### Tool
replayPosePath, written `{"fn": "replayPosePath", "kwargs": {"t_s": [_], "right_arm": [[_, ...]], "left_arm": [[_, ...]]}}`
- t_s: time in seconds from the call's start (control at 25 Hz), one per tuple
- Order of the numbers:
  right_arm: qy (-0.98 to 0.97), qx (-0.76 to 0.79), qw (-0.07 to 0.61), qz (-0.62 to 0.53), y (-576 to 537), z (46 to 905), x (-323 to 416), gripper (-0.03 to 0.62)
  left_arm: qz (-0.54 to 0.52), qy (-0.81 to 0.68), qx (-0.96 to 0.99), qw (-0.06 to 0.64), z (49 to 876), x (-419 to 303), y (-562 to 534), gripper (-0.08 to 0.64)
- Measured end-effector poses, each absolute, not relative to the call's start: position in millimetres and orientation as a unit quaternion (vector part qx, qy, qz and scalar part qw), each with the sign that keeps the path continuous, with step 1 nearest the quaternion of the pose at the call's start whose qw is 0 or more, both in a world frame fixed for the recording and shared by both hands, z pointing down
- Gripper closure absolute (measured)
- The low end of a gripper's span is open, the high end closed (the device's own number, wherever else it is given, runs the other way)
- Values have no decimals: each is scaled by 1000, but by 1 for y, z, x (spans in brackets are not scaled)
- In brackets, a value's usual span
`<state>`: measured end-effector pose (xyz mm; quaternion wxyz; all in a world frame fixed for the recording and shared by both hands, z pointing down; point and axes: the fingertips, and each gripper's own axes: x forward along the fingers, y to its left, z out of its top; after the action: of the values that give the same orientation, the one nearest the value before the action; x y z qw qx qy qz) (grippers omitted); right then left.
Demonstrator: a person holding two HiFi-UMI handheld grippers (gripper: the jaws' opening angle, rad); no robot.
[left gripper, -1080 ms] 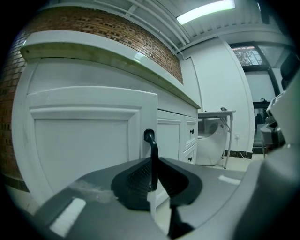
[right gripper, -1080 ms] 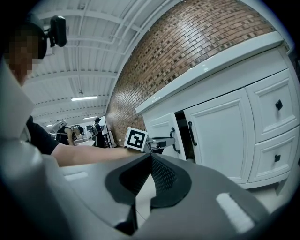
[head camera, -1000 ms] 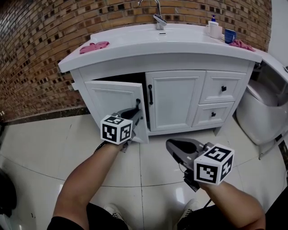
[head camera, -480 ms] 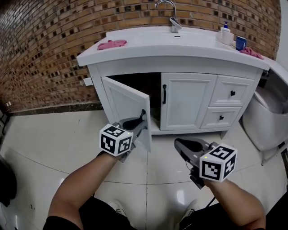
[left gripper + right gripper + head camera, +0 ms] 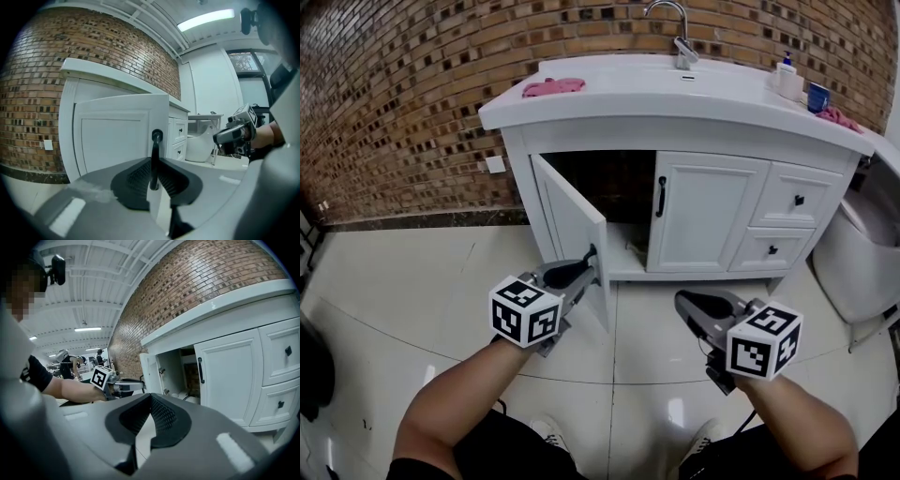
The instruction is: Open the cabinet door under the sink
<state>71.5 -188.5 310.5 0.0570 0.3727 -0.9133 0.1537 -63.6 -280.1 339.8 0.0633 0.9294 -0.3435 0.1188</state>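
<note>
**Door hauled wide open, so the job looks all but finished.**
The left gripper point(image 5: 584, 265), jaws pinched narrowly on the slim black bar handle point(image 5: 154, 157), has drawn the white panelled cabinet door point(image 5: 572, 220) from partly ajar to almost edge-on. The right gripper point(image 5: 690, 306) idles beside it, jaws together on nothing. Beyond, the dark cupboard interior point(image 5: 614, 187) under the white sink counter point(image 5: 675, 98) now lies exposed.

white fixture point(image 5: 855, 255) cut by right edge, cabinet interior point(image 5: 605, 183) dark, unreadable

Head view looks down; both gripper views low, sharing cabinet door point(image 5: 574, 225).
</note>
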Motion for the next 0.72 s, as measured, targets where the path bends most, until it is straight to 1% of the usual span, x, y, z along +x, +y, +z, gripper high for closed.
{"fn": "replayPosePath", "kwargs": {"t_s": [0.16,0.44,0.72], "right_arm": [[-914,370,66,151,-188,313,67,586],[-910,376,85,151,-188,325,71,586],[-911,376,91,142,-190,325,66,586]], "left_arm": [[102,-355,927,69,338,-87,-271,509],[83,-367,925,53,337,-124,-261,511],[81,-378,921,53,336,-142,-259,512]]}}
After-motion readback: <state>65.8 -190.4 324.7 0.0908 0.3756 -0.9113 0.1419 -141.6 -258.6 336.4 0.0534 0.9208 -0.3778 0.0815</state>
